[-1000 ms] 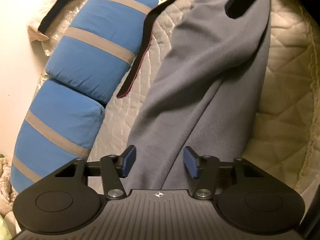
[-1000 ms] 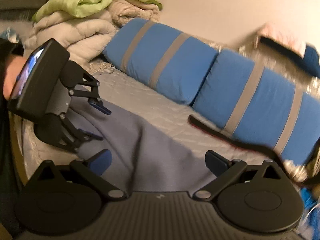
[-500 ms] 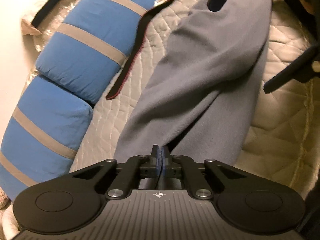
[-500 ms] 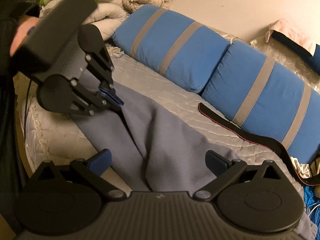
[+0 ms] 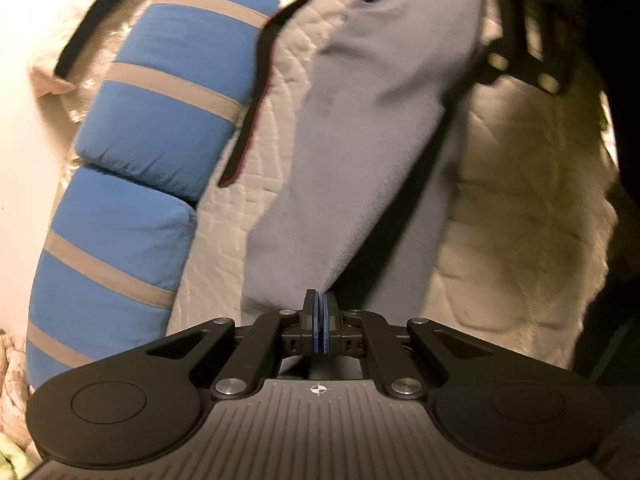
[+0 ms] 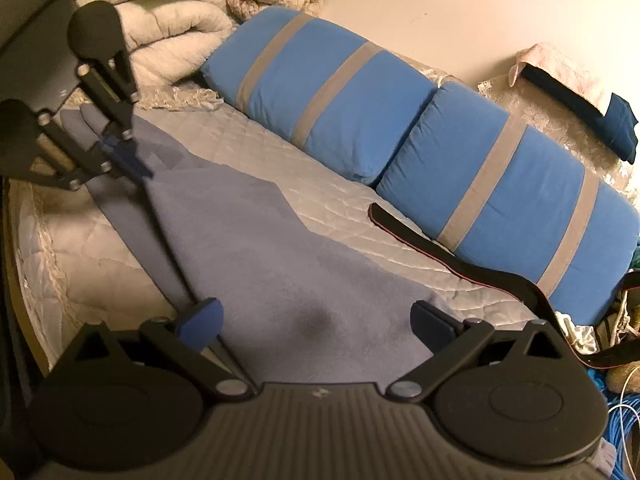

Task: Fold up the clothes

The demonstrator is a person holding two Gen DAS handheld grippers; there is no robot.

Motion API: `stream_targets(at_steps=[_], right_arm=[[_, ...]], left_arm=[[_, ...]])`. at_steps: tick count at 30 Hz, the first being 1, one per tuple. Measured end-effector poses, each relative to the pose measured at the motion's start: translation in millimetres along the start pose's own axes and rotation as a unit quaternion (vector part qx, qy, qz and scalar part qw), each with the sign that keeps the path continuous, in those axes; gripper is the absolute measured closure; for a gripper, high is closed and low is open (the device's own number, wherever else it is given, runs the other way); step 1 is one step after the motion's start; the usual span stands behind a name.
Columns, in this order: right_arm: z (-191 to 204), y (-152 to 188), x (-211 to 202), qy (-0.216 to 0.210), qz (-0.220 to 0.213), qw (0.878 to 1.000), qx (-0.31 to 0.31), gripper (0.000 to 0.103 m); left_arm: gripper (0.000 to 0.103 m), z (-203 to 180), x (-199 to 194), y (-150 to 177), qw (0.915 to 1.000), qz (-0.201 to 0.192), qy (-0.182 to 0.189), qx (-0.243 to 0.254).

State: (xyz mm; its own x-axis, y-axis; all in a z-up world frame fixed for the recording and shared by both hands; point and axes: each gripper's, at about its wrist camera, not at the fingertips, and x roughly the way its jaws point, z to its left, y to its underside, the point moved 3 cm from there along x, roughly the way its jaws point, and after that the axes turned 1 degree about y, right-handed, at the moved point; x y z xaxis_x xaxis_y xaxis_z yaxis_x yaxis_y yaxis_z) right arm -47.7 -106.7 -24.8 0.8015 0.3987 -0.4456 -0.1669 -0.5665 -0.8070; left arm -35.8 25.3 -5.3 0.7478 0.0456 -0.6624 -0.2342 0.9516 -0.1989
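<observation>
Grey-blue trousers point(image 5: 360, 140) lie lengthwise on the quilted bed point(image 5: 520, 200). My left gripper point(image 5: 320, 312) is shut on the trousers' near end, where the cloth rises to the blue pads. From the right wrist view the same trousers point(image 6: 280, 272) stretch away to the left gripper point(image 6: 128, 160), which pinches and lifts the far end. My right gripper point(image 6: 316, 322) stands open over the other end of the trousers, with its blue fingers point(image 6: 200, 322) on either side of the cloth and nothing clamped. The cloth directly under the right gripper's body is hidden.
Two blue pillows with grey stripes point(image 6: 400, 152) line the wall side of the bed. A black belt point(image 6: 460, 264) lies between them and the trousers. Folded blankets point(image 6: 168, 32) pile up at one bed end. A blue cable point(image 6: 624, 420) and clutter sit at the other.
My left gripper went from open to shut on the trousers' end and has lifted it. The right gripper stayed open and moved further over the other end, and the trousers now lie flatter.
</observation>
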Motion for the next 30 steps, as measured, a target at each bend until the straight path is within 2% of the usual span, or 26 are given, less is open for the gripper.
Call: stream_targets(at_steps=[5, 11, 17, 19, 21, 24, 28, 30], right_arm=[[1.1, 1.2, 3.7, 0.007, 0.008, 1.000, -0.003, 0.000], [3.2, 2.7, 7.2, 0.016, 0.018, 1.000, -0.008, 0.000], [16.7, 1.8, 6.6, 0.013, 0.011, 0.999, -0.035, 0.000], [22.4, 1.4, 6.2, 0.011, 0.008, 0.999, -0.047, 0.000], [28.7, 0.9, 5.6, 0.007, 0.004, 0.998, -0.059, 0.000], [38.3, -0.8, 5.0, -0.003, -0.001, 0.997, -0.074, 0.000], [47.0, -3.1, 5.6, -0.011, -0.003, 0.996, -0.087, 0.000], [48.5, -3.3, 6.7, -0.012, -0.003, 0.996, -0.090, 0.000]], left_arm=[[0.101, -14.8, 6.6, 1.2, 0.9993, 0.026, 0.024, 0.012], [0.100, -22.1, 23.5, 2.7, 0.9977, 0.049, 0.048, 0.000], [0.096, -6.6, 6.3, 15.5, 0.9984, 0.039, 0.016, -0.036], [0.091, 2.2, -3.8, 25.8, 0.9977, 0.035, 0.000, -0.058], [0.063, 12.5, -12.4, 41.3, 0.9968, 0.031, -0.027, -0.068], [0.061, 31.4, -15.9, 66.5, 0.9944, 0.033, -0.053, -0.086], [0.056, 39.3, -8.4, 87.4, 0.9940, 0.027, -0.061, -0.087], [0.056, 37.0, -1.9, 91.0, 0.9947, 0.025, -0.052, -0.085]])
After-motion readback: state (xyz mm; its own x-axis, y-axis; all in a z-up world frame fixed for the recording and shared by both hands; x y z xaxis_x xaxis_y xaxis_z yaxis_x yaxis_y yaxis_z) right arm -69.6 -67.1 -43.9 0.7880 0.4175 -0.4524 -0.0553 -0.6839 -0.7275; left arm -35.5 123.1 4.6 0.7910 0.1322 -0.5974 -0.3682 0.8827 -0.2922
